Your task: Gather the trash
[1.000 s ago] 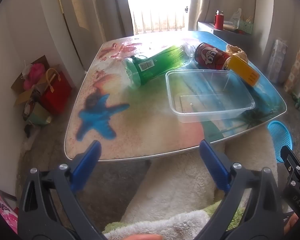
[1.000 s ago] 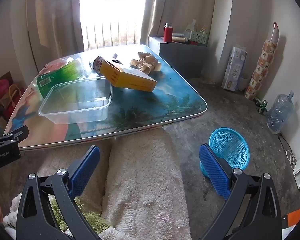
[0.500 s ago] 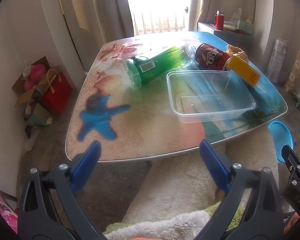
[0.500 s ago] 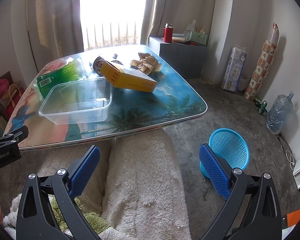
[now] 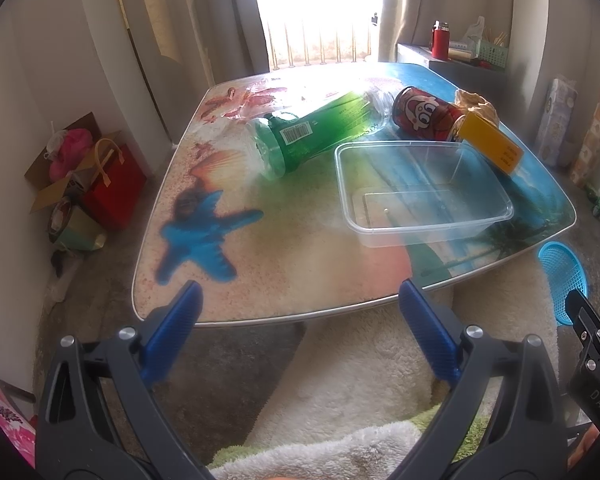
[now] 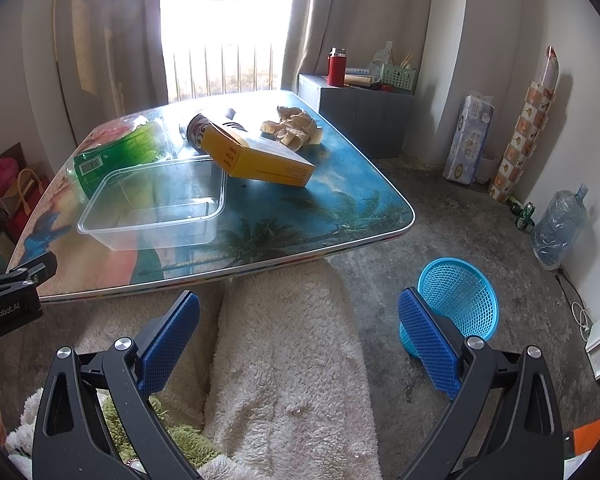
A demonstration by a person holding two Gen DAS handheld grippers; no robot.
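"GenRobot.AI" stands in pale letters on the black body of the left gripper (image 6: 8,304), seen at the edge of the right wrist view. "DAS" stands on the black body of the right gripper (image 5: 592,376) in the left wrist view. The green bottle (image 5: 324,128) carries a white barcode label, its digits too small to read. The yellow box (image 6: 256,156) bears dark print that stays illegible.

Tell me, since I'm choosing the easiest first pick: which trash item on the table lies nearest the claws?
The clear plastic container, open and empty, sits closest to the near table edge; the green bottle, red can and yellow box lie behind it.
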